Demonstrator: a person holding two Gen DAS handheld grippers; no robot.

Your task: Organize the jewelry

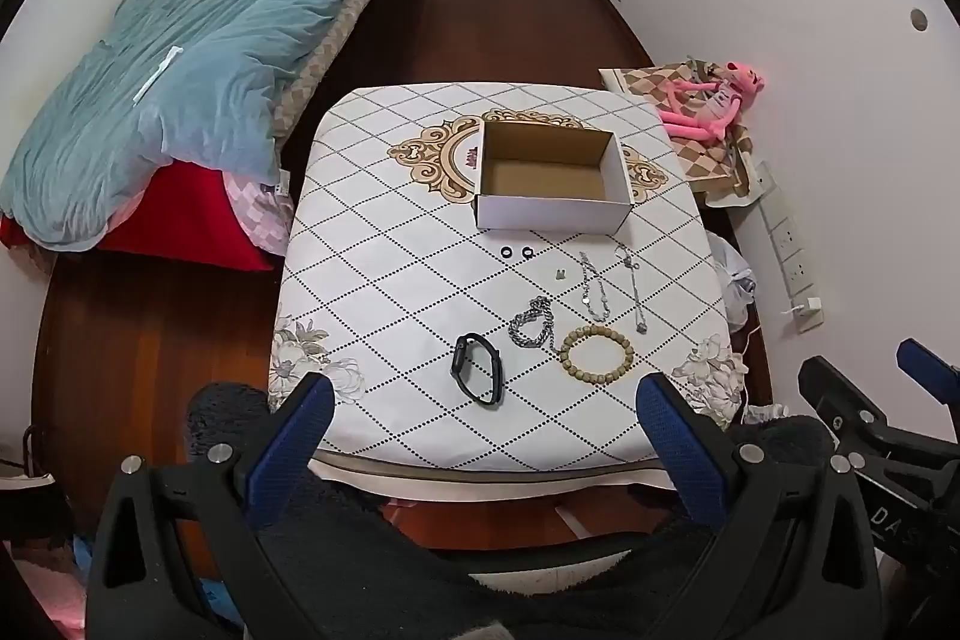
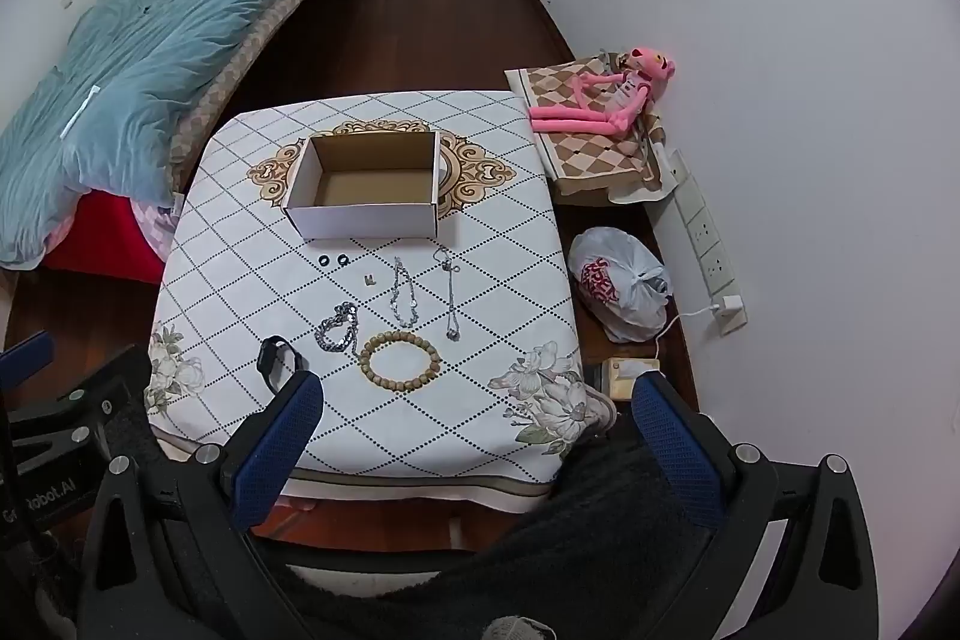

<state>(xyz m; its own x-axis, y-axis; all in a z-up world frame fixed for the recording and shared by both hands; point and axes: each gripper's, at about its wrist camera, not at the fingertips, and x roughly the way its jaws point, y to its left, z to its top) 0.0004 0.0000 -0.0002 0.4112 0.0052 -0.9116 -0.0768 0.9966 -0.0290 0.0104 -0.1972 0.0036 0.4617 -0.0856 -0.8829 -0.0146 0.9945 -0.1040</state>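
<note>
An open, empty cardboard box (image 1: 552, 178) (image 2: 366, 187) stands at the table's far middle. In front of it lie two black rings (image 1: 516, 252) (image 2: 333, 260), a small earring (image 1: 561, 273), two thin silver chains (image 1: 595, 289) (image 1: 633, 289), a chunky silver bracelet (image 1: 531, 324) (image 2: 338, 328), a wooden bead bracelet (image 1: 597, 355) (image 2: 400, 361) and a black watch (image 1: 478, 368) (image 2: 277, 361). My left gripper (image 1: 483, 394) is open and empty, above the table's near edge. My right gripper (image 2: 477, 394) is open and empty too.
The table (image 1: 372, 280) has a white diamond-pattern cloth. A bed with a blue quilt (image 1: 180, 88) is to the left. A pink plush toy (image 2: 606, 94) on a checked cloth, a power strip (image 2: 708, 244) and a plastic bag (image 2: 618, 289) are to the right.
</note>
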